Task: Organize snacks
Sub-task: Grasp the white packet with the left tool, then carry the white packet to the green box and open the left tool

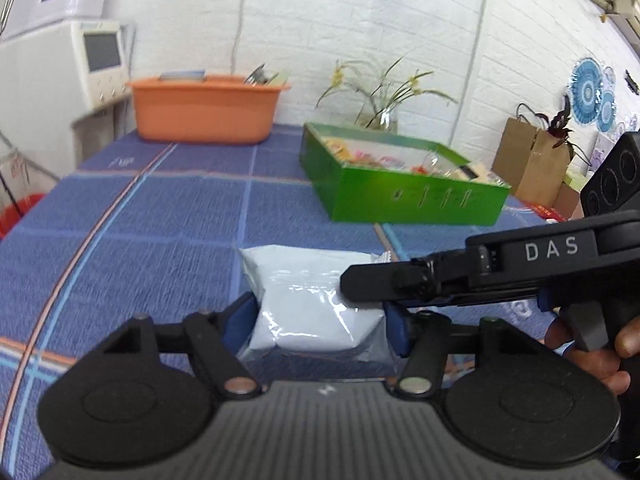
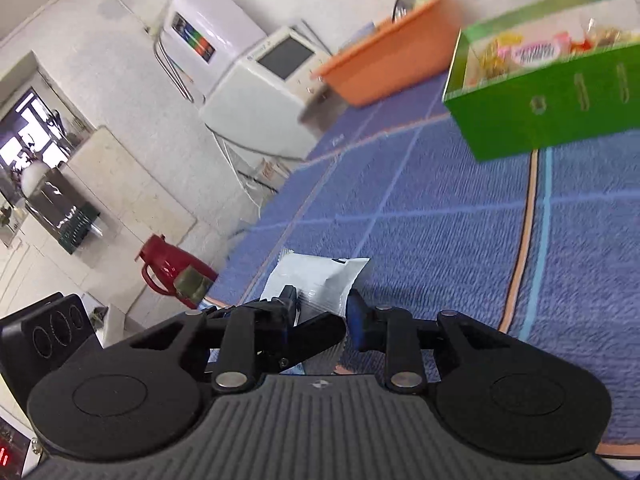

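Left gripper point(image 1: 320, 320): clamping the pale blue snack packet point(image 1: 308, 300) by its 2 sides.
Right gripper point(image 2: 320, 312): pinching the packet's edge.
Green box point(image 1: 400, 196): sitting beyond, holding snacks.

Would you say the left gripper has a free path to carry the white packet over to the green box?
Probably yes: the left gripper straddles the white packet, and bare blue cloth lies before the green box, though the right gripper crosses it.

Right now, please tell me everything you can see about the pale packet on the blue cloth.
The pale packet is a light blue-grey, glossy plastic pouch, sealed and puffy, with crimped ends. It lies flat on the blue checked cloth, in front of the green box. The left gripper clamps its sides with blue pads; the right gripper closes over one end.
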Demonstrator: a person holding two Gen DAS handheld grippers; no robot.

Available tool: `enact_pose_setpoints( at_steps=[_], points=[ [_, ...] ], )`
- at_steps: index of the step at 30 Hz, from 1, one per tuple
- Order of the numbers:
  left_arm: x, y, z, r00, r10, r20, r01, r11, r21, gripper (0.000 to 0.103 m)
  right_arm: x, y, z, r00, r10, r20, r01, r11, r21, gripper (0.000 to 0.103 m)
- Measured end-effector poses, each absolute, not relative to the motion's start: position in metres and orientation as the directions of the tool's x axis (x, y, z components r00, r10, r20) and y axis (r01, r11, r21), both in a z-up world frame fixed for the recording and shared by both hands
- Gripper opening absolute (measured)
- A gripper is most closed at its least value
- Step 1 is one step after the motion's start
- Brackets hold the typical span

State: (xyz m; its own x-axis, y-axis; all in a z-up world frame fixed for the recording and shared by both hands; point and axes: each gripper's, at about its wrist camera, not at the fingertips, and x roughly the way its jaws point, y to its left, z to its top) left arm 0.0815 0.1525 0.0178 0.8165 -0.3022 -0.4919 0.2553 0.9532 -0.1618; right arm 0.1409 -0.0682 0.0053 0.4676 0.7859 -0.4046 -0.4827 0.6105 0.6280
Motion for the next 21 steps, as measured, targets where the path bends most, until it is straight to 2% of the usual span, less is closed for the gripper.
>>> enact_pose_setpoints(
  at_steps=[8,15,21],
  points=[
    [0.102,0.094,0.041,0.811,-0.360,-0.462,0.353,0.930,-0.104,0.060,0.139,-0.123,0.024,0.573,0.745,-0.341,-0.468,0.639,0.610,0.048],
    [0.158,0.024,0.060,0.800,-0.393,-0.453,0.420,0.907,-0.045,0.060,0.175,-0.183,0.033,0.681,0.680,-0.273,-0.415,0.665,0.621,0.049],
    [0.225,-0.028,0.070,0.793,-0.402,-0.459,0.437,0.899,-0.032,0.059,0.231,-0.222,0.049,0.738,0.613,-0.281,-0.399,0.733,0.551,0.049]
  ],
)
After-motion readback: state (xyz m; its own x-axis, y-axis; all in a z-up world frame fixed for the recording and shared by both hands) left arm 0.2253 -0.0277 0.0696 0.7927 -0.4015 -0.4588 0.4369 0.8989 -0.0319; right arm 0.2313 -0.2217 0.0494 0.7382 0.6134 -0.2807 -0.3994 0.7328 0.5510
